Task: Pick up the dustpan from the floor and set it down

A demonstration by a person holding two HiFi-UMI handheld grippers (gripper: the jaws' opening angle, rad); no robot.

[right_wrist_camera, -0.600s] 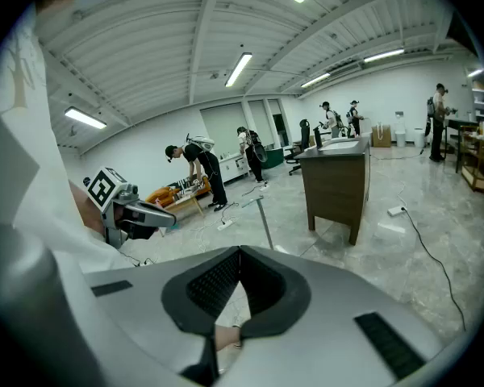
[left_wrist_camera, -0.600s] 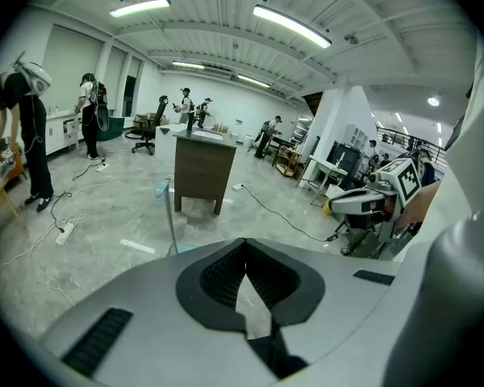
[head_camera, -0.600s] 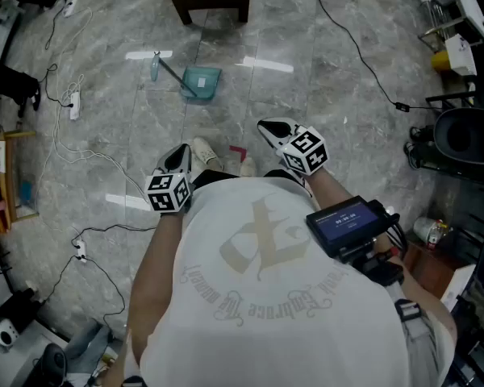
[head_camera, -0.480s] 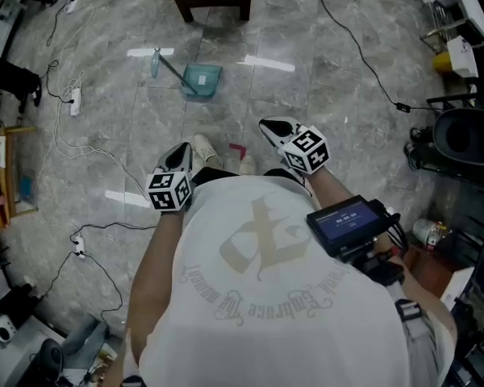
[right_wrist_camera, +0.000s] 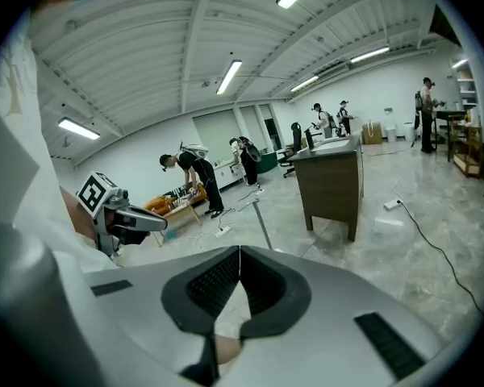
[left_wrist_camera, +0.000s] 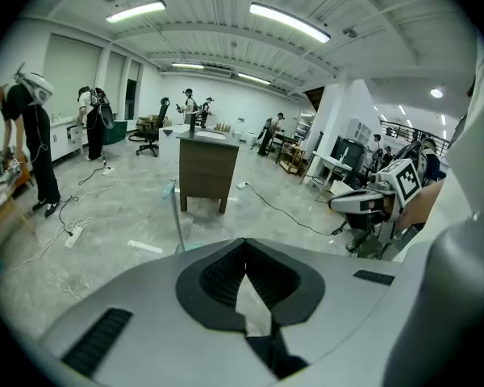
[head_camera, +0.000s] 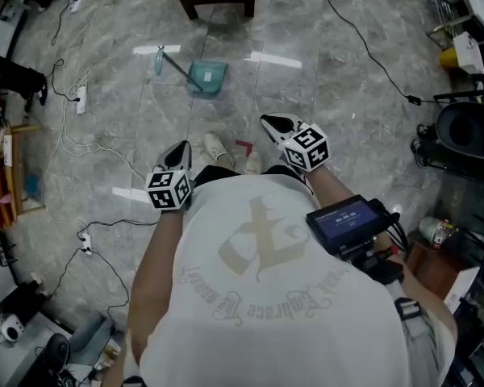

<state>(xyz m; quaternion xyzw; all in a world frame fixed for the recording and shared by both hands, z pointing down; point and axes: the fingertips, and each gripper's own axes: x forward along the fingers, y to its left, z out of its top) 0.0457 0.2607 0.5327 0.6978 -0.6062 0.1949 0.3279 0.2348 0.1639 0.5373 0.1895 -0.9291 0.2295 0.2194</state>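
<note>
Though left gripper and right gripper are pressed together empty, the dustpan ahead looks light, stiff plastic; pinch its long handle

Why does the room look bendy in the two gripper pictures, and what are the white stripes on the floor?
Left gripper view and right gripper view: wide-angle lenses bend the straight ceiling lights into curves and leave black corners. Head view: the white stripes are probably those lights' glare on the shiny floor, near the dustpan; little bending there.
</note>
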